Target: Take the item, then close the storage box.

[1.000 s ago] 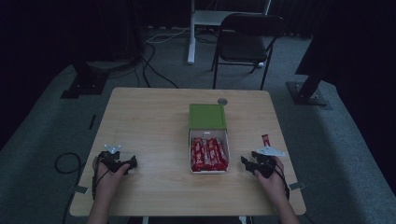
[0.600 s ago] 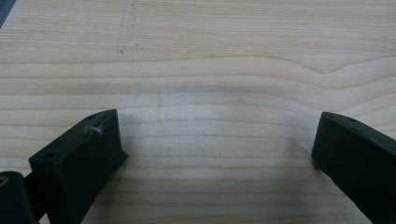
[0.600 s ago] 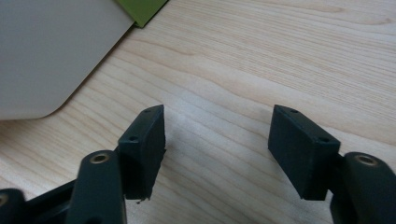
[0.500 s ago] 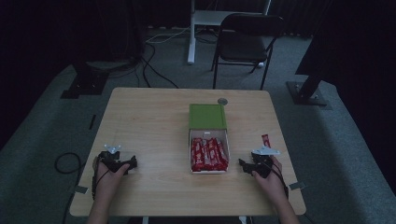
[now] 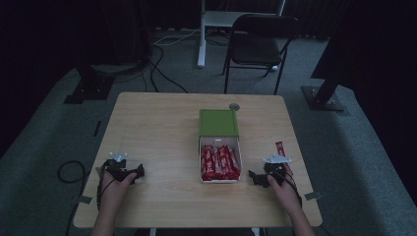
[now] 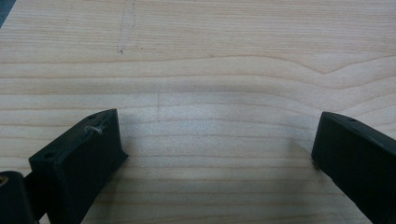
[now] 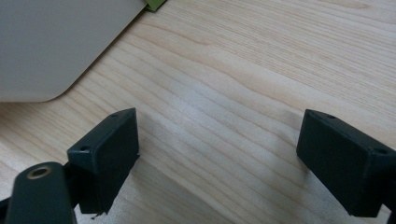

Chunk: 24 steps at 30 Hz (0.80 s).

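On the pale wooden table (image 5: pixel 162 128) stands my open white box with a green lid (image 5: pixel 219 147), packed with red wrapped bars; one loose red bar (image 5: pixel 280 149) lies outside, beside my right gripper (image 5: pixel 259 177), so packing looks nearly done. My left gripper (image 5: pixel 134 173) and right gripper both gape wide, empty, over bare wood.

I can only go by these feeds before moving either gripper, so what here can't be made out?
- Bar count in the white box: high view, wrappers overlap and are too small.
- Print on the loose red bar: high view, too small; its near end is hidden behind the right gripper.
- Small round thing beyond the green lid: too small to identify.
- White box in the right gripper view: cut off by the frame, contents unseen.
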Motion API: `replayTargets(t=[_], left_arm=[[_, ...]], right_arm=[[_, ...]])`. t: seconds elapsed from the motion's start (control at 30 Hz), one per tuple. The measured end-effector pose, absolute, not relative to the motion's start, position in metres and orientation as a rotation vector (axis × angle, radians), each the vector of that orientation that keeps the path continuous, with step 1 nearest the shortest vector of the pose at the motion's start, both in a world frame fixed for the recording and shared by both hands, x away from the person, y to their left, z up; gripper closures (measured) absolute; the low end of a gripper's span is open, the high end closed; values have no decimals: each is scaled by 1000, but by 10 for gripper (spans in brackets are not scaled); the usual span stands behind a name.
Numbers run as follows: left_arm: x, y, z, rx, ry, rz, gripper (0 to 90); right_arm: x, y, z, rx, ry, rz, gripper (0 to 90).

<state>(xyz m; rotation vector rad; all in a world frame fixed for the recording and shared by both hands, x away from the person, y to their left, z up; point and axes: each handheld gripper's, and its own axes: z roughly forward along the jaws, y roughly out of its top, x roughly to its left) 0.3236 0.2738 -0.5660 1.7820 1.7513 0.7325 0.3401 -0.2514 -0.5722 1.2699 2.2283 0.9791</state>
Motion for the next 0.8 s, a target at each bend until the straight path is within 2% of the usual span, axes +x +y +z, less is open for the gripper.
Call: replayTargets(t=[0.37,0.53,0.8], left_arm=[[322,274,-566,1811,1716,717,25],[320,269,-565,1908,1586,681,26],[317,254,-552,1910,1470,639,26]], right_arm=[[340,-253,-572,1271,2228,992,134],[340,-256,-566,1250,2225,1005,134],[337,-261,-557,1250,2191,1033,135]])
